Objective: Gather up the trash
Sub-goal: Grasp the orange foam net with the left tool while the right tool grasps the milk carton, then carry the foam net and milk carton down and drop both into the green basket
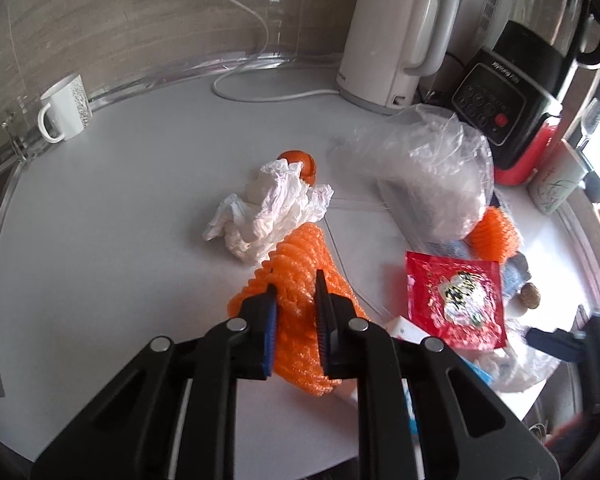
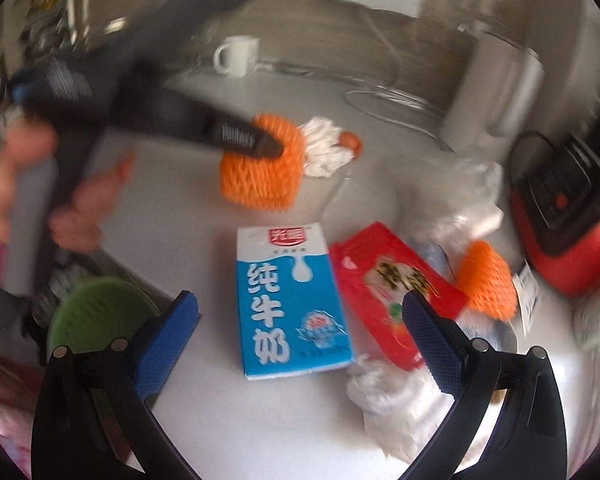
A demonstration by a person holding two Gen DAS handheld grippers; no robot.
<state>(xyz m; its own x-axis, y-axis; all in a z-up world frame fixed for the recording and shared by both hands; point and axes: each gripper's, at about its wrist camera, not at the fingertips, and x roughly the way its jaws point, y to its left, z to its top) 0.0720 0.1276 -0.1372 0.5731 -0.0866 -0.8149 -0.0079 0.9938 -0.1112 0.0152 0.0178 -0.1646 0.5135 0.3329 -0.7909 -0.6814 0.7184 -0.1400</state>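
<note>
My left gripper (image 1: 298, 304) is shut on an orange foam net (image 1: 296, 264) on the white counter; in the right wrist view its fingers (image 2: 260, 142) bite into the net's (image 2: 260, 184) top. Behind the net lie a crumpled white tissue (image 1: 268, 208) and a small orange fruit (image 1: 300, 162). My right gripper (image 2: 300, 304) is open above a blue-and-white milk carton (image 2: 292, 300) that lies flat, with nothing held. A red snack wrapper (image 2: 384, 280) and a second orange foam net (image 2: 488, 280) lie to the carton's right.
A white kettle (image 1: 396, 40), a black-and-red appliance (image 1: 508, 100) and a clear plastic bag (image 1: 420, 160) crowd the back right. A white mug (image 1: 64, 108) stands at the back left. Crumpled white plastic (image 2: 392, 404) lies near the right fingers; a green round object (image 2: 96, 312) sits off the counter's left edge.
</note>
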